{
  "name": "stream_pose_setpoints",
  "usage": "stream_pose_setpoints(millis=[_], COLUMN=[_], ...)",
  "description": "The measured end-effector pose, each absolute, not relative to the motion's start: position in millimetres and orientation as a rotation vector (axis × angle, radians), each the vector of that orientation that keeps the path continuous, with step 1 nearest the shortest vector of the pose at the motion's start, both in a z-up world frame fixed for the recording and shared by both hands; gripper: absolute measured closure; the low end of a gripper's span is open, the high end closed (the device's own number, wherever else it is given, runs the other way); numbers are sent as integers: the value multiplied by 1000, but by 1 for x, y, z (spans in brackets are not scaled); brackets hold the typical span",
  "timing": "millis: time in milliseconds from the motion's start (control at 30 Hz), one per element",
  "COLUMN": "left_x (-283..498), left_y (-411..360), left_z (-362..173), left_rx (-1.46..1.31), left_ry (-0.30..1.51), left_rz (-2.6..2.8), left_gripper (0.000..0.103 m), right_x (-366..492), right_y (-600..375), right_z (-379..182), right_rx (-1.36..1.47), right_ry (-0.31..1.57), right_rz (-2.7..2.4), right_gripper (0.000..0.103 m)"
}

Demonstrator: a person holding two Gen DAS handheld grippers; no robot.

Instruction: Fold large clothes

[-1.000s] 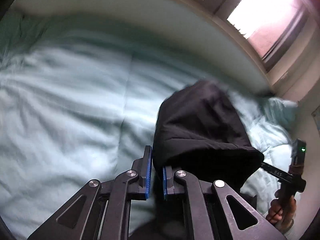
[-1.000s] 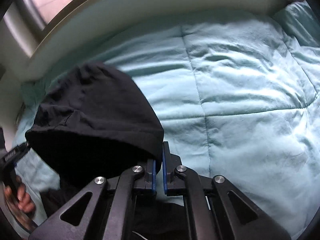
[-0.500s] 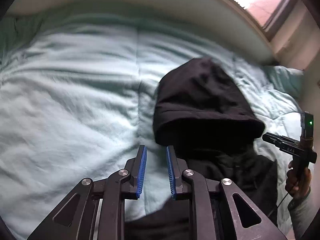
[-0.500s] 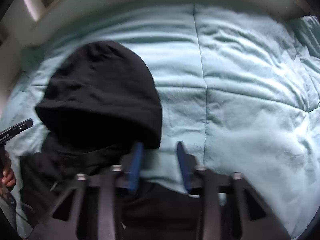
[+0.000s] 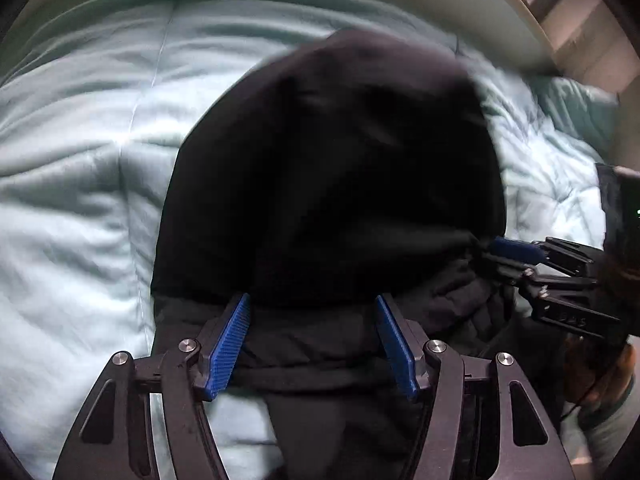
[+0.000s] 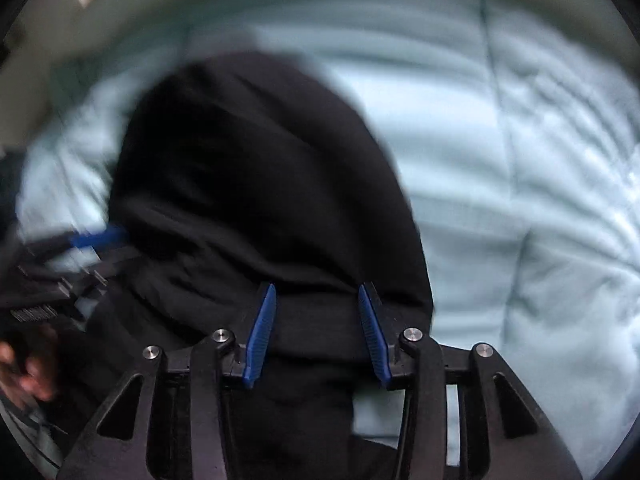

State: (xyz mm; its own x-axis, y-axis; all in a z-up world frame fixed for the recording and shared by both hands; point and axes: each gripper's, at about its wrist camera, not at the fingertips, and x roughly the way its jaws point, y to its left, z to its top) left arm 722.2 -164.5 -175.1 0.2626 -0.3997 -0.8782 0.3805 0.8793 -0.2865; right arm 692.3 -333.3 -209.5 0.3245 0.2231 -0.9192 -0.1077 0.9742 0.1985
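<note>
Your left gripper and right gripper, both just spread apart, straddle the black fabric hooded garment unclamped on the pale teal quilted bedspread.

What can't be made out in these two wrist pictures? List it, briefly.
- Black hooded garment: its lower body runs off the bottom edge and under the left gripper in the left wrist view; sleeves are not traceable.
- Same garment in the right wrist view: motion blur smears its folds; the right gripper covers its lower part.
- Pale teal quilted bedspread: seams smeared by blur.
</note>
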Motion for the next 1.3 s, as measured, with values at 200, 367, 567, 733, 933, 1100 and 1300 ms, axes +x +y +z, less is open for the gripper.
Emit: stream_pose_setpoints(millis=[200, 367, 567, 733, 933, 1100, 1300], left_x=[709, 697, 706, 703, 691, 716, 779], left_y=[-170, -152, -124, -133, -104, -85, -95], left_z=[-154, -111, -158, -163, -129, -74, -95], left_rx=[25, -16, -82, -72, -122, -167, -167], left_ry=[1147, 1034, 1164, 1159, 1114, 991, 1121], left_rz=[-553, -580, -497, -505, -536, -550, -645], left_gripper=[37, 37, 37, 37, 37, 26, 25], right_x=[685, 672, 663, 670, 671, 695, 738], right_y=[-344, -353, -365, -363, -368, -384, -376], right_z=[-207, -171, -196, -213, -187, -159, -166], right_rx=[174, 146, 136, 126, 129, 189, 147], right_ry=[1184, 1108, 1148, 1182, 1177, 1108, 1152], right_rz=[239, 250, 248, 232, 247, 286, 303], right_gripper=[57, 56, 56, 56, 52, 21, 21])
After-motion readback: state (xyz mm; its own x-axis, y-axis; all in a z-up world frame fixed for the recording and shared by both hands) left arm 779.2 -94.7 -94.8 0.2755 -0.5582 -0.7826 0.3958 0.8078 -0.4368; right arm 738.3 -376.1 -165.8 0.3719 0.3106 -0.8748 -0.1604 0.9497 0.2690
